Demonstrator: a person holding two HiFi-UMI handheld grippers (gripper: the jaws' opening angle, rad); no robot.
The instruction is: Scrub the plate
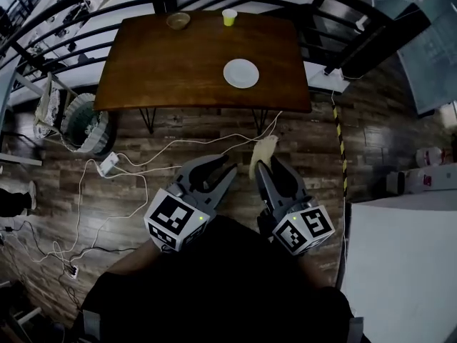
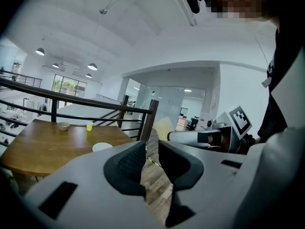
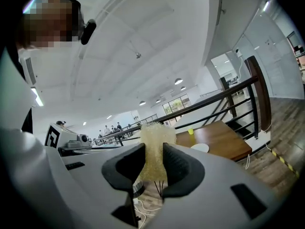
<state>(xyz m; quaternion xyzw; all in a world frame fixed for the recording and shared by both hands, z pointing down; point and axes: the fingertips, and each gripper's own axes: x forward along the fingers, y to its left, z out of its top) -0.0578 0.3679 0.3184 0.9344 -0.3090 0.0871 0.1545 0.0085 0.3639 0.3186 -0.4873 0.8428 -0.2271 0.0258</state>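
Observation:
The white plate (image 1: 241,73) lies on a brown wooden table (image 1: 150,63) far ahead; it also shows as a small plate (image 2: 101,146) in the left gripper view and a plate (image 3: 200,147) in the right gripper view. My right gripper (image 1: 266,163) is shut on a pale yellow scrub sponge (image 1: 263,151), which sticks up between the pads as a fuzzy sponge (image 3: 155,142). My left gripper (image 1: 225,164) hangs beside it, slightly open with nothing between its pads (image 2: 128,163). Both grippers are held over the floor, well short of the table.
A small bowl (image 1: 178,21) and a yellow cup (image 1: 228,17) stand at the table's far edge. A black railing (image 1: 86,20) runs behind it. White cables and a power strip (image 1: 108,164) lie on the wood floor; a white basket (image 1: 86,127) stands left, a white surface (image 1: 400,263) right.

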